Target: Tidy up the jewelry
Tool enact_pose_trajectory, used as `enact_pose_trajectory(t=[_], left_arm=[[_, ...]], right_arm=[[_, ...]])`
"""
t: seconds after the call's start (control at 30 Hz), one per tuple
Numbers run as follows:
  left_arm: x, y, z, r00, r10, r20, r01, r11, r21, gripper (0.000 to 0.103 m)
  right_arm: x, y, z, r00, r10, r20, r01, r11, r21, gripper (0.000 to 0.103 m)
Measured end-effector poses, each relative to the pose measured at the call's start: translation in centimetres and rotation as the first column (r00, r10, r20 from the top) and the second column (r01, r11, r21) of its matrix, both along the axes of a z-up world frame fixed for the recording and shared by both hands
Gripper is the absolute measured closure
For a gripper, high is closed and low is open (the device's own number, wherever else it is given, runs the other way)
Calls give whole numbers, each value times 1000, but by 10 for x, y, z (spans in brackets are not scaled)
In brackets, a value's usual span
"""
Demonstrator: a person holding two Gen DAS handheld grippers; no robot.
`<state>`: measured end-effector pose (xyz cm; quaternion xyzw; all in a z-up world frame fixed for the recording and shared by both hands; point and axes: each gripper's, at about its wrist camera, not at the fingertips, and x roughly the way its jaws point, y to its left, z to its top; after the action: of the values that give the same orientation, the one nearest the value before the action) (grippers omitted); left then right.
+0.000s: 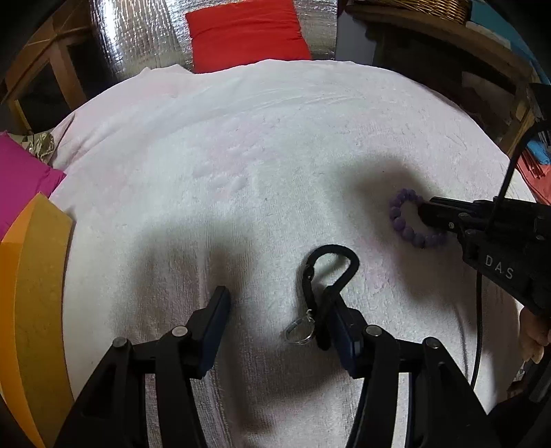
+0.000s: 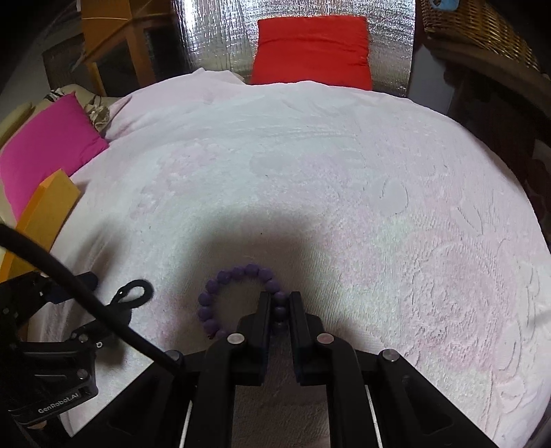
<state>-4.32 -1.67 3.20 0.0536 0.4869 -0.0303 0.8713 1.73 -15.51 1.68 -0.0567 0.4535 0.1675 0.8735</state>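
Observation:
A purple bead bracelet (image 2: 237, 275) lies on the white towel (image 2: 310, 172). My right gripper (image 2: 279, 299) is shut on its right side; it also shows in the left wrist view (image 1: 423, 215) on the bracelet (image 1: 401, 215). A black cord necklace (image 1: 330, 272) with a small silver ring pendant (image 1: 299, 331) lies on the towel (image 1: 241, 155). My left gripper (image 1: 279, 306) is open around it, the right finger touching the cord. The cord's loop (image 2: 136, 291) shows in the right wrist view beside my left gripper (image 2: 89, 293).
An orange foam block (image 1: 31, 293) stands at the towel's left edge, with a pink cushion (image 1: 20, 179) behind it. A red cushion (image 1: 246, 32) leans on silver foil at the back. A wicker basket (image 2: 478, 31) sits back right. A black cable (image 2: 86, 303) crosses left.

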Motion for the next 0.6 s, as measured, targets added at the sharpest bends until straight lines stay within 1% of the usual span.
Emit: enact_pose_trajectory(t=[0.07, 0.13, 0.17, 0.2, 0.23, 0.43, 0.6], left_arm=[[1, -1, 0, 1000, -14, 1, 14, 1000, -15, 55], [0, -2, 2, 1000, -30, 3, 30, 999, -44, 76], [0, -3, 3, 999, -37, 7, 37, 998, -52, 81], [1, -4, 3, 999, -41, 9, 41, 997, -58, 90], [1, -4, 3, 999, -43, 9, 44, 997, -65, 93], [0, 3, 11, 999, -22, 26, 25, 992, -126, 94], [-8, 17, 21, 999, 10, 50, -3, 989, -145, 94]], right_arm=[[-1, 2, 1, 1000, 9, 10, -9, 1000, -11, 92], [-4, 6, 1, 999, 21, 32, -20, 999, -36, 92], [-4, 7, 2, 999, 26, 41, -24, 999, -46, 92], [-5, 8, 2, 998, 29, 48, -26, 998, -51, 92], [-6, 8, 3, 998, 33, 57, -30, 998, -52, 92], [-12, 8, 14, 994, 46, 95, -45, 999, -9, 93], [-21, 9, 29, 989, 71, 132, -76, 996, 36, 93]])
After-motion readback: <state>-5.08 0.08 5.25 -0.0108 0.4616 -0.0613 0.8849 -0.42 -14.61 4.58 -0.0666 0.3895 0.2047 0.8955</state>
